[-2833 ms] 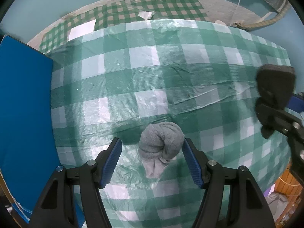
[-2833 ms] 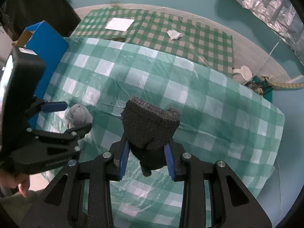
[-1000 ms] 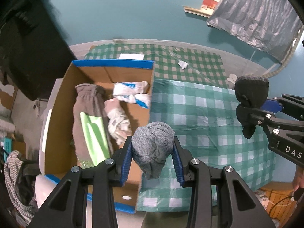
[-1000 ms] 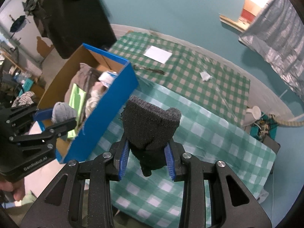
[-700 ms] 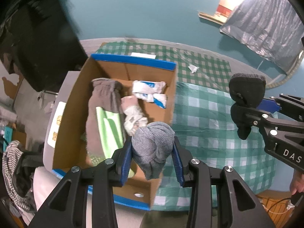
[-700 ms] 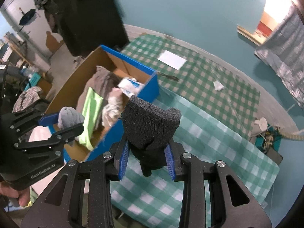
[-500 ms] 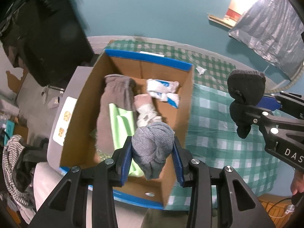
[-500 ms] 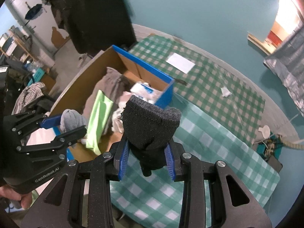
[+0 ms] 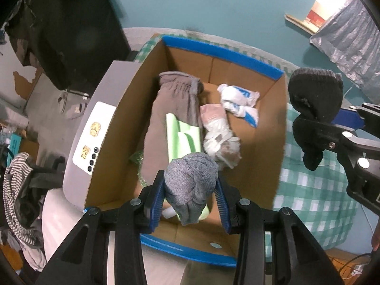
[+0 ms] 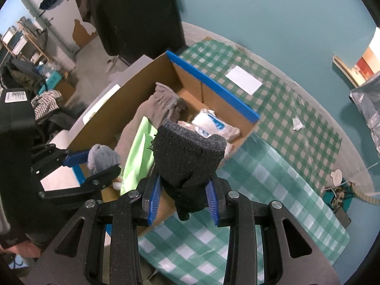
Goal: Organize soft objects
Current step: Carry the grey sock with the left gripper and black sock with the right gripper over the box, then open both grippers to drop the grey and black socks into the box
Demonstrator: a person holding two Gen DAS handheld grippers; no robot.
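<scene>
My left gripper [image 9: 190, 193] is shut on a rolled grey sock [image 9: 191, 185] and holds it above the near end of an open cardboard box with blue rims [image 9: 223, 55]. My right gripper [image 10: 185, 196] is shut on a folded black sock [image 10: 188, 156], held in the air at the box's right side, over the edge of the green checked tablecloth [image 10: 273, 190]. The black sock [image 9: 314, 99] and the right gripper show at the right in the left wrist view. The grey sock [image 10: 102, 158] shows at the left in the right wrist view.
The box holds a brown-grey garment [image 9: 175, 104], a light green cloth [image 9: 182, 137], and white bundles [image 9: 238, 103]. A white paper [image 10: 243, 80] and a crumpled tissue [image 10: 296, 123] lie on the far checked cloth. A dark cabinet [image 9: 64, 35] and piled clothes [image 9: 16, 190] stand at the left.
Both grippers have moved left from the table toward the box, each still holding its sock. The grey sock, earlier lifted off the cloth, now hangs over the box's inside.
</scene>
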